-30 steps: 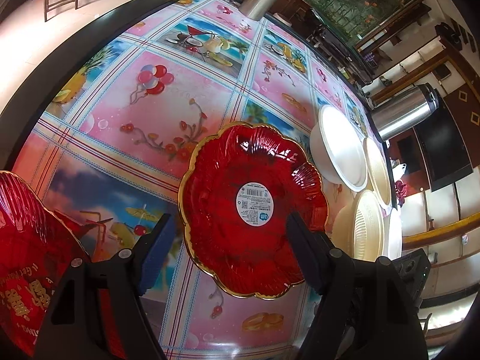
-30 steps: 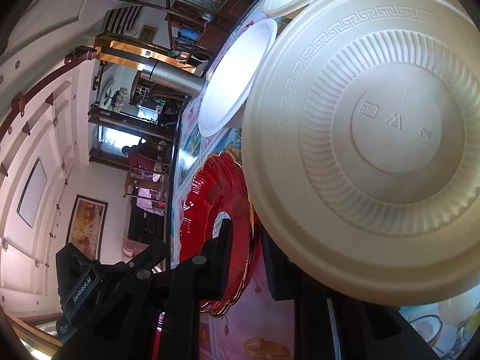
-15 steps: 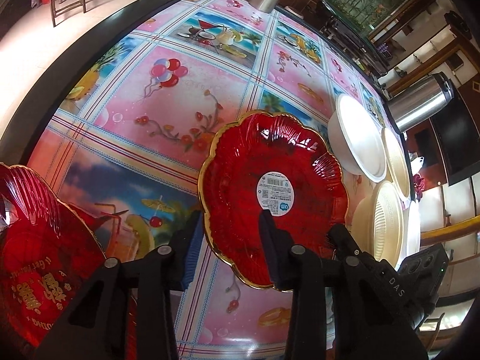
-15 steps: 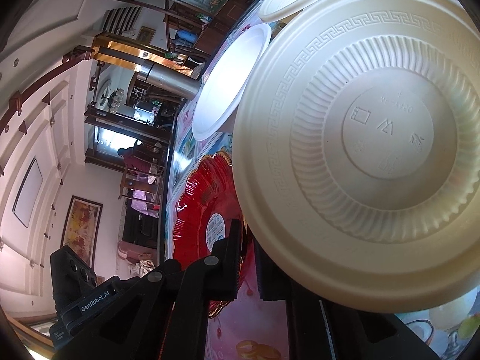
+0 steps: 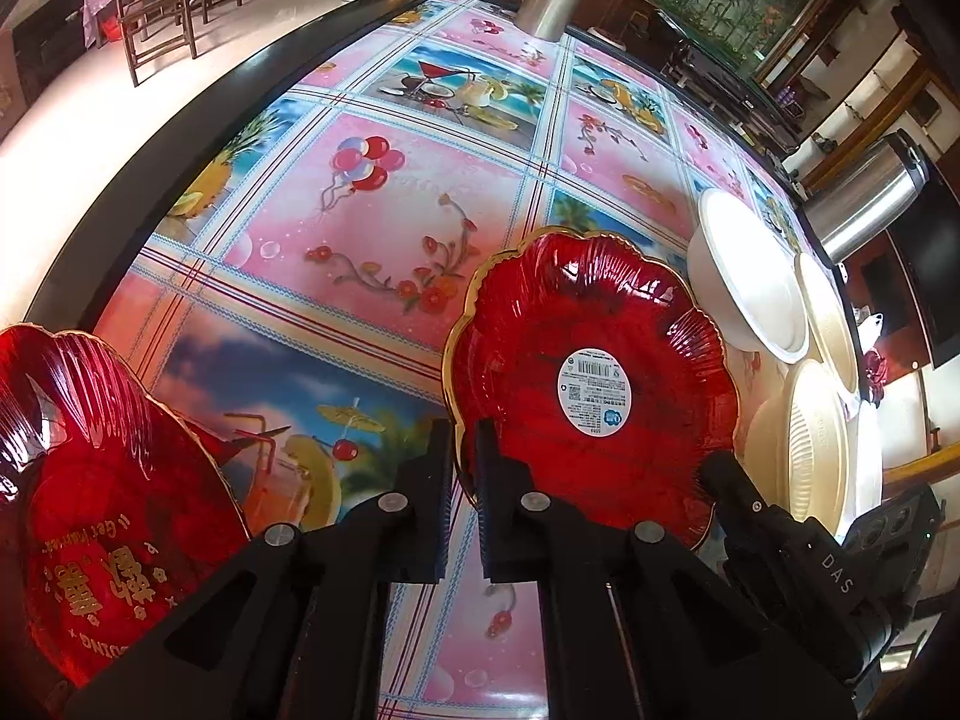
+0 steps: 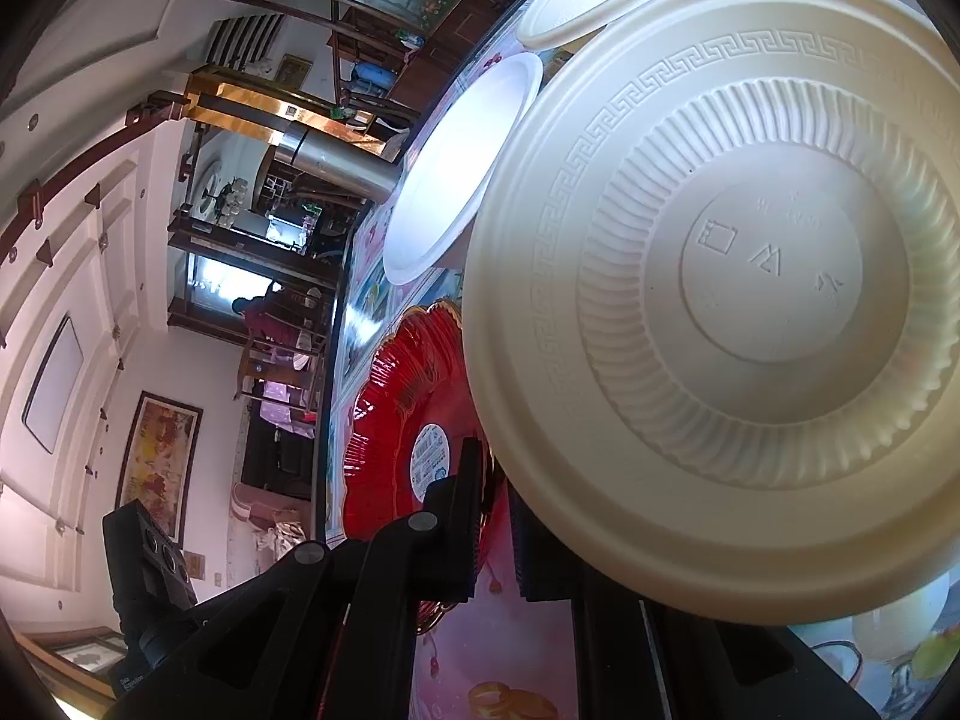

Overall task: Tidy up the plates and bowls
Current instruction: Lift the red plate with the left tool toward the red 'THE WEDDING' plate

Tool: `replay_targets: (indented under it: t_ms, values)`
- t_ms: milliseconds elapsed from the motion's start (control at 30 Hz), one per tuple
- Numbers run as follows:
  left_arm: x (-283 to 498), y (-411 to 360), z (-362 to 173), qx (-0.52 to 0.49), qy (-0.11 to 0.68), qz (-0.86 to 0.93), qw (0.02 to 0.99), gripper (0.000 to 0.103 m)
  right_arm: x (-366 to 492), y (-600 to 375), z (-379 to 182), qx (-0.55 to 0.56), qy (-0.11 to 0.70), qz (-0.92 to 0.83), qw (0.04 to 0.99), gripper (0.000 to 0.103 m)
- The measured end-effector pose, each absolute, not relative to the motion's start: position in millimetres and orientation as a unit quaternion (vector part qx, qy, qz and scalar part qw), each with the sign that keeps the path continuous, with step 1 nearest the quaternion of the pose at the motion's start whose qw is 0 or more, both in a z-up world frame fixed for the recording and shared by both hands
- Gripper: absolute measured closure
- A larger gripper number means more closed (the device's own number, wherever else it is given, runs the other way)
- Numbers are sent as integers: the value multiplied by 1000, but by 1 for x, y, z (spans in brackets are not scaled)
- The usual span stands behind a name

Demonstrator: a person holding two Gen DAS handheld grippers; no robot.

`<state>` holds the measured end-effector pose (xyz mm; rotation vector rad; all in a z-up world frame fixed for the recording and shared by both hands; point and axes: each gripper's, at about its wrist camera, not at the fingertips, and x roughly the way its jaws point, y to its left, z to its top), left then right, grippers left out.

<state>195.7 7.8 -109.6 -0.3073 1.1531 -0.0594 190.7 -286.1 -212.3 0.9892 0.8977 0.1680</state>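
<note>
A red scalloped plate with a gold rim and a white barcode sticker (image 5: 591, 390) lies on the patterned table. My left gripper (image 5: 465, 468) is shut on its near-left rim. The plate also shows in the right wrist view (image 6: 396, 450). My right gripper (image 6: 495, 516) is shut on the rim of a cream plate (image 6: 750, 276) with a key-pattern border, held tilted with its underside to the camera. The same cream plate (image 5: 810, 438) shows edge-on at the right of the left wrist view.
A second red plate with gold lettering (image 5: 102, 504) lies at the near left. A white bowl (image 5: 750, 282) and another cream plate (image 5: 831, 324) sit right of the red plate. A steel flask (image 5: 870, 204) stands far right. The table's black edge (image 5: 180, 138) curves along the left.
My left gripper has slid left and closed from wide open onto the red plate's near rim. My right gripper with the cream plate has barely moved.
</note>
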Motion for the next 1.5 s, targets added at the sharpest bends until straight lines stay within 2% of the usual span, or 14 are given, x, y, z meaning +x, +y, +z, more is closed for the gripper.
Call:
replay_targets:
  t_ms: [633,900,1233,1500]
  values:
    - [171,13,-88,-159,517,-27,840,98,183,-286,-207,450,410,84,789,95]
    - [147,22,-71,-163,496,-31,852,98,168,-282,-193,437,384,102,807,95]
    - [100,56,-36,-161,446,-17,880,98,138,-259,-165,418,362,141,821,94]
    - [74,93,-32,-174,433,2,884,97,123,-230,-144,399,360,169,826,94]
